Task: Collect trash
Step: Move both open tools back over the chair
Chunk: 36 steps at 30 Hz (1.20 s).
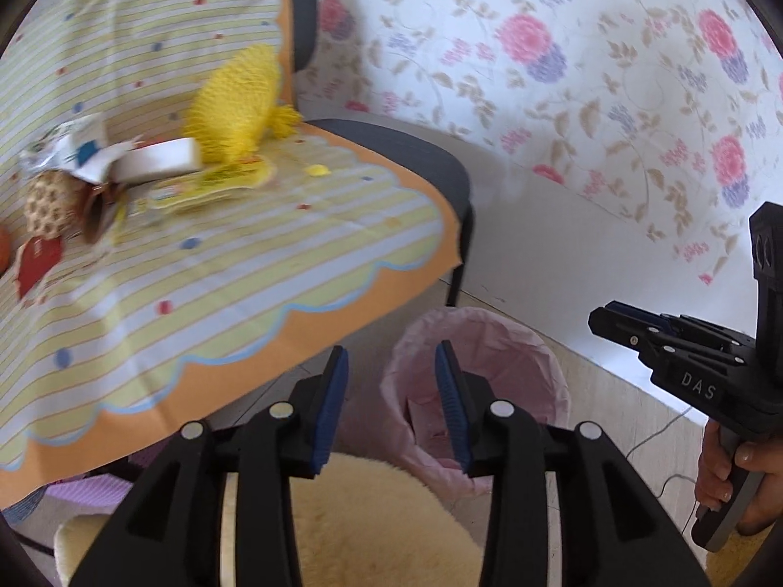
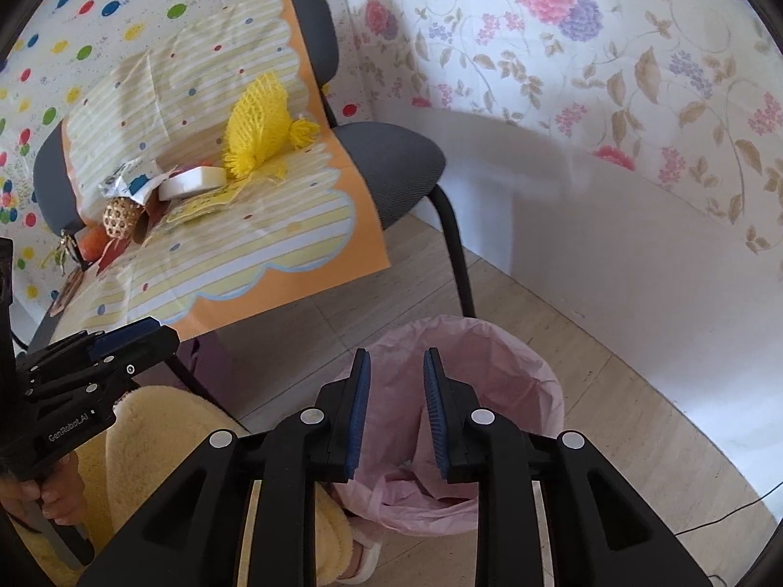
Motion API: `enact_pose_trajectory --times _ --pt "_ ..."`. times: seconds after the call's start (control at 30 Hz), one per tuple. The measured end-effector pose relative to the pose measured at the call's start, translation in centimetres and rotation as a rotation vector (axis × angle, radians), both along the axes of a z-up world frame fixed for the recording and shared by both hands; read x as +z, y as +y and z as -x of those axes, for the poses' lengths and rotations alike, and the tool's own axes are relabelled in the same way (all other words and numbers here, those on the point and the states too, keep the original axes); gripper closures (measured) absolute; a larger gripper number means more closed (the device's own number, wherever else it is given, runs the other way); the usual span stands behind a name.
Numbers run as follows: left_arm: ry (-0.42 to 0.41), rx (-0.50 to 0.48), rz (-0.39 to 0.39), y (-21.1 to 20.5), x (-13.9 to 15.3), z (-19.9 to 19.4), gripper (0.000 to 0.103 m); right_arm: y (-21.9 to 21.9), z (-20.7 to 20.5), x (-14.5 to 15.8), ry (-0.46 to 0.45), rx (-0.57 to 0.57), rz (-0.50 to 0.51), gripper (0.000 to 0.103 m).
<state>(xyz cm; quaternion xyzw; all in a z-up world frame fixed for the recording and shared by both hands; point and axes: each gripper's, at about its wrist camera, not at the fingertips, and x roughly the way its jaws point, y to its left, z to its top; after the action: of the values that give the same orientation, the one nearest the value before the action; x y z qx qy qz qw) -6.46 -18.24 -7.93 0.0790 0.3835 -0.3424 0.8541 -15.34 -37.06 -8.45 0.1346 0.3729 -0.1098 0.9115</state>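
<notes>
Trash lies on a striped cloth (image 1: pixel 274 264) over a chair: a yellow foam net (image 1: pixel 235 107), a white tape roll (image 1: pixel 161 159), a crumpled white wrapper (image 1: pixel 73 149), a woven ball (image 1: pixel 49 203) and a red scrap (image 1: pixel 36 259). The same net (image 2: pixel 259 124) and tape roll (image 2: pixel 193 181) show in the right wrist view. A bin with a pink bag (image 1: pixel 518 367) stands on the floor below both grippers. My left gripper (image 1: pixel 391 406) is open and empty above the bin. My right gripper (image 2: pixel 395 411) is open and empty over the bin (image 2: pixel 518 381).
The grey chair (image 2: pixel 391 166) has black legs beside the bin. A floral cloth (image 1: pixel 563 49) covers the wall behind. A fluffy yellow garment (image 1: pixel 362 523) is below the grippers. A cable (image 2: pixel 734 508) lies on the floor at right.
</notes>
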Motion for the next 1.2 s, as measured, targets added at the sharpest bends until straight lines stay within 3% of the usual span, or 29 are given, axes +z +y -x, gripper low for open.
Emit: enact_pose_trajectory --times 0.1,0.37,0.47,0.67,0.8,1.2 --pt "-0.009 0.076 0.014 2.9 0.9 -0.9 0.061 2.2 -1.7 1.2 -0.021 0.061 0.02 0.063" --pt "-0.082 0.296 -0.019 10.6 2.7 -3.4 0.047 7.6 -7.1 4.0 -0.07 0.219 0.068 0.051" --pt "-0.096 0.366 -0.018 13.0 3.1 -4.7 0.046 9.5 -9.7 4.8 -0.085 0.279 0.112 0.041" --pt "-0.078 0.464 0.013 16.6 3.1 -7.5 0.046 12.0 -15.5 4.0 -0.056 0.349 0.148 0.04" --pt "-0.069 0.496 0.011 17.6 2.9 -8.9 0.045 13.1 -18.6 3.7 -0.06 0.368 0.141 0.033" --pt "-0.063 0.589 -0.022 20.5 3.4 -13.3 0.04 16.2 -27.2 4.4 -0.073 0.439 0.147 0.032"
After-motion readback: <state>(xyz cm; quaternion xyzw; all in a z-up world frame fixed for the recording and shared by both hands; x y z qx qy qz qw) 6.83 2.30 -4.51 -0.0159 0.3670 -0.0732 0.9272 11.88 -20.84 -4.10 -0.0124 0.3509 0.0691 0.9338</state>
